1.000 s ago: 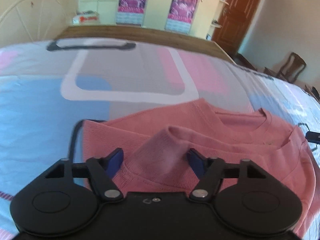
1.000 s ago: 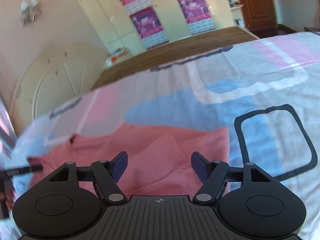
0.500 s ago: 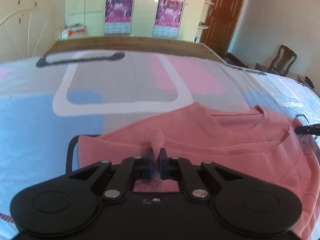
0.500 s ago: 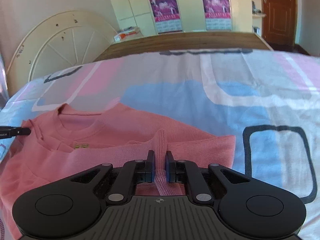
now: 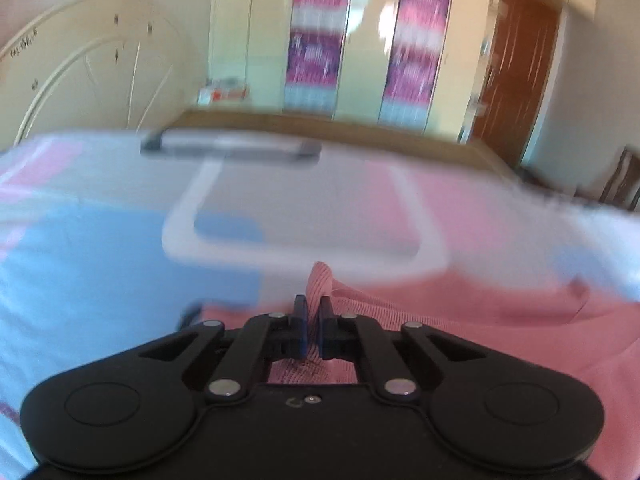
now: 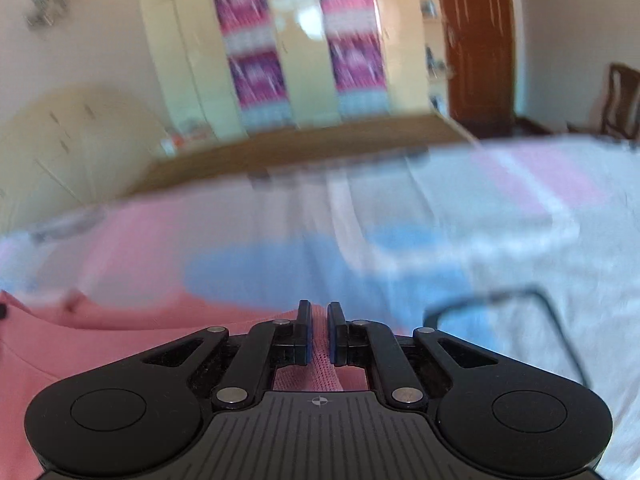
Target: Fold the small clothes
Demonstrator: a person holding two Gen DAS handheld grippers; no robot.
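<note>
Here both grippers hold the pink sweater (image 5: 460, 320), which lies on the bed (image 5: 100, 272) over its patterned sheet. The left gripper (image 5: 313, 322) has its fingers pressed together on a raised pleat of knit near one edge; the right gripper (image 6: 318, 330) likewise pinches a ridge of the same garment (image 6: 100, 344) at the opposite edge. Both views are blurred, so the exact hem or sleeve line cannot be told. The step in hand appears to be carrying the gripped edge over to make a fold. Done well, it calls for lifting both pinches together, level and evenly paced, keeping the cloth taut between them and laying the edge flush before release. Uneven lifting would likely skew the crease.
</note>
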